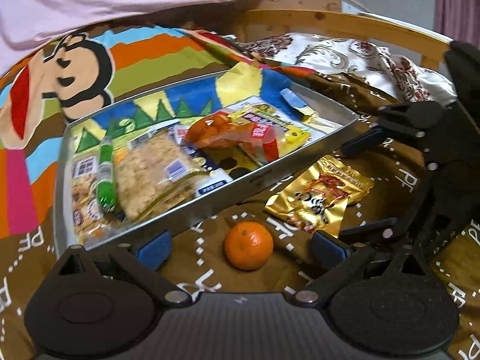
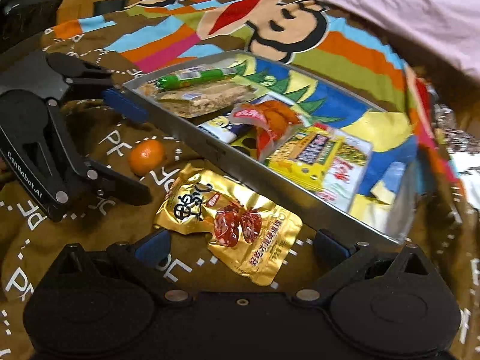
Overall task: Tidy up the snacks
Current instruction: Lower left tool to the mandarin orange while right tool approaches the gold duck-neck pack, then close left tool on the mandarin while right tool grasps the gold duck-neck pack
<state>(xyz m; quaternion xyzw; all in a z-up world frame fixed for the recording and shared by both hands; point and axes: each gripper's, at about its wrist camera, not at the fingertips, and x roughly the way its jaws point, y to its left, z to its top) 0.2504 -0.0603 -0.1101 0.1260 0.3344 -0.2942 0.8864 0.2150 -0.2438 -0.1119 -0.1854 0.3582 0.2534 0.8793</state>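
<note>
Brown cloth free beside tin edge.

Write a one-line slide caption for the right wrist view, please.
Open right gripper over a gold snack pouch, beside a metal tray of snacks and a mandarin.

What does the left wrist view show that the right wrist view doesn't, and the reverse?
Only the left wrist view shows the wooden bed rail, the floral cream fabric and the right hand-held gripper, open.

Only the right wrist view shows the left hand-held gripper, open, and the red food picture on the gold packet.

Both show the metal tray of snacks, the mandarin, the gold packet and the cartoon blanket.
</note>
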